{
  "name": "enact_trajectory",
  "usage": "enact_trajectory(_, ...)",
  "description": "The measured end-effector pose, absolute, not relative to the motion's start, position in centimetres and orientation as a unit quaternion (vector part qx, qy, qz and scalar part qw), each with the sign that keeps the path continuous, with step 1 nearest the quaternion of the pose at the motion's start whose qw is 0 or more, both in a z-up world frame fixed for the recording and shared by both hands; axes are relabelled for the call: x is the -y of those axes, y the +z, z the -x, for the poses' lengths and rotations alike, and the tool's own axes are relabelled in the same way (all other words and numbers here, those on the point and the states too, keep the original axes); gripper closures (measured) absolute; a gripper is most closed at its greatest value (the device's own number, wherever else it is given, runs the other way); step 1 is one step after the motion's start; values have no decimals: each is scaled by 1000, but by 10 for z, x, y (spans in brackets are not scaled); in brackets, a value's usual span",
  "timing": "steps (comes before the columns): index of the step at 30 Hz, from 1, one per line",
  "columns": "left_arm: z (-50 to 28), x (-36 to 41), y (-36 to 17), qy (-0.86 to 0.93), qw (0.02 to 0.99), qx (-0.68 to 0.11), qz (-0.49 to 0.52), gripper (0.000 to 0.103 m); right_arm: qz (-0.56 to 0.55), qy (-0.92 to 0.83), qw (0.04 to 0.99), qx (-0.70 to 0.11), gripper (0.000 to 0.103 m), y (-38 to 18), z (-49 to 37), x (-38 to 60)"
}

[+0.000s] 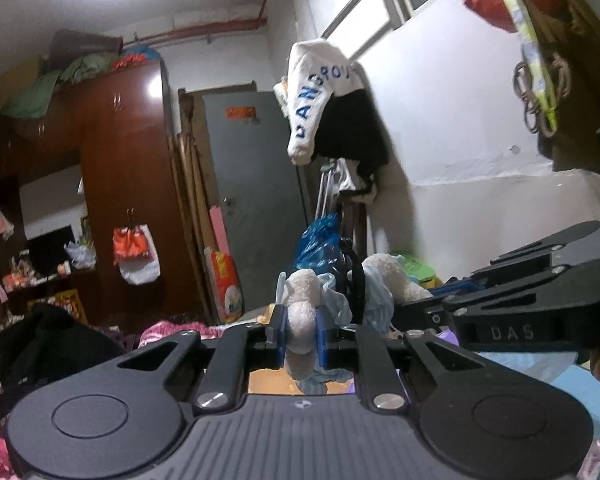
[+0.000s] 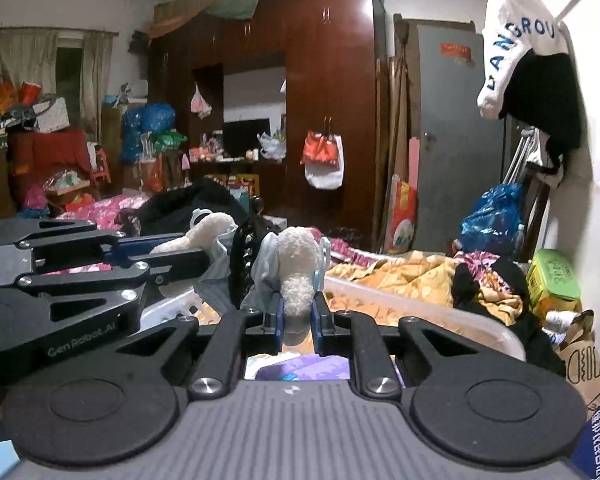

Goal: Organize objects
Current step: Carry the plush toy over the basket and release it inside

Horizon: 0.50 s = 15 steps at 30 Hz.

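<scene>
You held the soft toy [image 1: 300, 312] up above the clear box [image 2: 440, 312], 1 fuzzy leg pinched in each tongs: left [image 1: 301, 334], right [image 2: 297, 320]. Next, lower it into the box gently.

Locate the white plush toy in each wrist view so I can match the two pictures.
Left wrist view: the plush toy sits low at center, one limb clamped in the left gripper.
Right wrist view: low at center, a limb clamped in the right gripper.
Shared landmark: the grey door.
</scene>
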<state>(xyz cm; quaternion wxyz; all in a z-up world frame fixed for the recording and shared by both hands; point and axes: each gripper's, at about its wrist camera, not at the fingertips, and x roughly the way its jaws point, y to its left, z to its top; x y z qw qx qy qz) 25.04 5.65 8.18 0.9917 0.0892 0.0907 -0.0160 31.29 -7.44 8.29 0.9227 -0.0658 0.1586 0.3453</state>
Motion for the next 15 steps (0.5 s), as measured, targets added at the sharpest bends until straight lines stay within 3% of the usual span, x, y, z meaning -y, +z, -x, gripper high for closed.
enact_trajectory(2, -255, -61, 77, -19, 991, -104, -85, 85, 75, 345, 922, -161, 87, 81, -308, 77)
enact_trajectory(4, -255, -63, 72, -13, 990, -111, -89, 76, 93, 345, 917, -177, 80, 77, -310, 73)
enact_trajectory(6, -251, -63, 68, 26, 990, -92, -103, 32, 96, 331, 922, -175, 47, 75, -307, 80)
enact_trajectory(7, -248, -64, 69, 48, 990, -83, -105, 19, 95, 314, 930, -167, 26, 74, -304, 86)
enact_trajectory(9, -235, -70, 71, 48, 992, -73, -94, 17, 88, 300, 936, -164, 0, 74, -298, 98)
enact_trajectory(15, -179, -82, 70, 9, 996, -59, -71, 16, 41, 315, 936, -151, 0, 77, -261, 149)
